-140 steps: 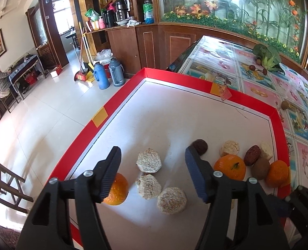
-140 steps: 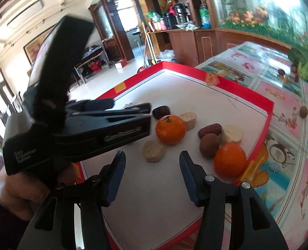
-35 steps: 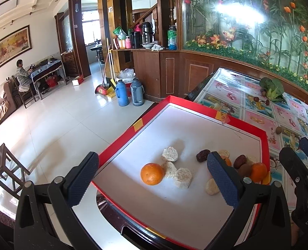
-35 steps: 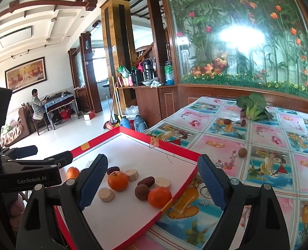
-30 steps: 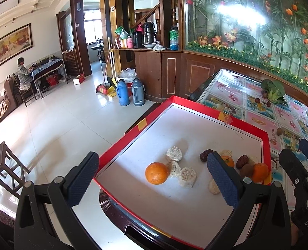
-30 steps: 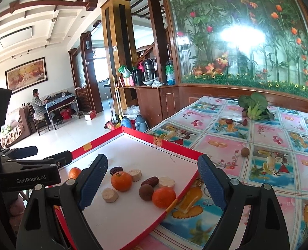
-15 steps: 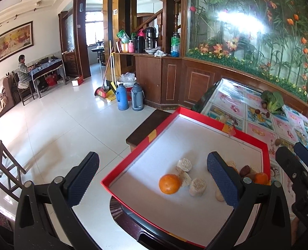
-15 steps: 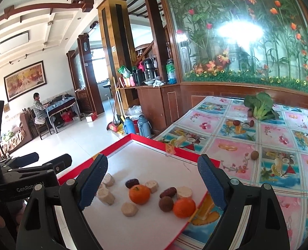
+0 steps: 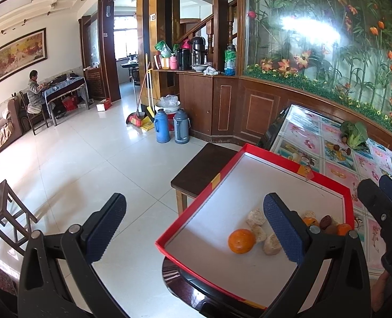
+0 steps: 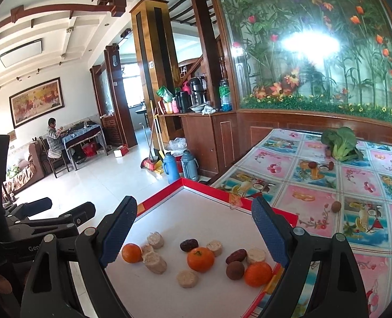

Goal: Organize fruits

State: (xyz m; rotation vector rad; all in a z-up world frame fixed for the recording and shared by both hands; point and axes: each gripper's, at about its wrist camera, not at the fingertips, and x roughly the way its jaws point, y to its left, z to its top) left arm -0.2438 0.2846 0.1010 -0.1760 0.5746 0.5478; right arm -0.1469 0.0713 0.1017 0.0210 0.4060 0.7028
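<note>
Currently, both grippers are held above the tray (image 10: 214, 193), nothing between their fingers. The left gripper (image 9: 196, 228) is spread wide; the right gripper (image 10: 193, 232) is likewise spread wide. Three oranges are seen on the white tray floor: one (image 10: 131, 252) at the left beside pale round slices (image 10: 156, 262), one (image 10: 200, 259) in the middle, one (image 10: 258, 274) near the right rim. Dark dates (image 10: 189, 244) lie among them. The tray rests on the counter (image 10: 355, 185), where a broccoli (image 10: 341, 143) lies well apart.

Orange fruit on white, red around

The tray (image 10: 272, 211) is showing a red rim; three oranges (image 10: 200, 259) are glowing orange; the desk (image 10: 360, 185) is wearing pink-and-blue fruit-print squares.
</note>
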